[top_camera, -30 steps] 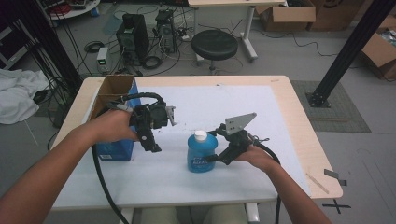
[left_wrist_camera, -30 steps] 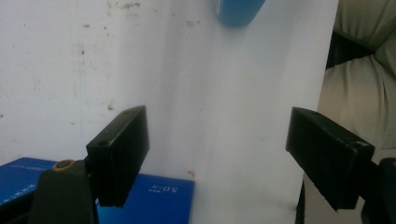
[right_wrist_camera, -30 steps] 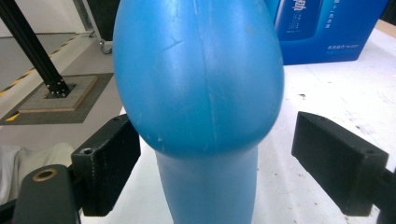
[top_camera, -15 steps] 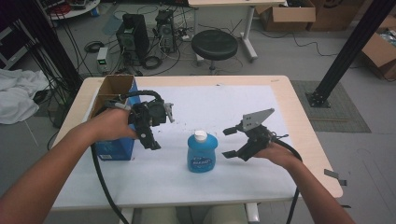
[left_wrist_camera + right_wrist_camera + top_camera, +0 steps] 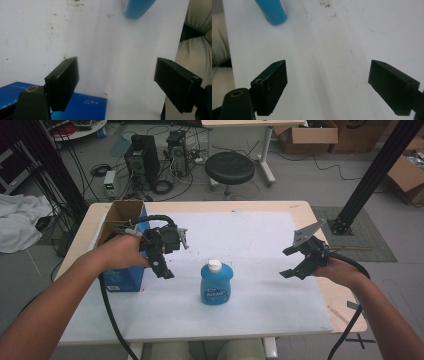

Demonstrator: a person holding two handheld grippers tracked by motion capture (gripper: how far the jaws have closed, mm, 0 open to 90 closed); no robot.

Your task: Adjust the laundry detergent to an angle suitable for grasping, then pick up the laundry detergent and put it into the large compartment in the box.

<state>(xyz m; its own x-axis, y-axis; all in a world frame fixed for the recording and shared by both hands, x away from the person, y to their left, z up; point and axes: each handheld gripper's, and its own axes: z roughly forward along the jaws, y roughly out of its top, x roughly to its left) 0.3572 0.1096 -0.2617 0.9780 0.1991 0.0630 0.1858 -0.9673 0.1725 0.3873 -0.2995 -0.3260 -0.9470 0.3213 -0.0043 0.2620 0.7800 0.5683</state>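
Blue bottle with white cap stands upright on the white table sheet, released. Left gripper, jaws spread and empty after just opening, hovers just to the bottle's left, over the blue box. Right gripper, jaws likewise apart and empty, lies well to its right. Placement appears done; little seems left. Bottle label unreadable; box print in the left gripper view partly reads "5.0"

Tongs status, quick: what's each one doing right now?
Left tongs: open, holding nothing, beside the blue box.
Right tongs: open, holding nothing, away from the blue bottle.
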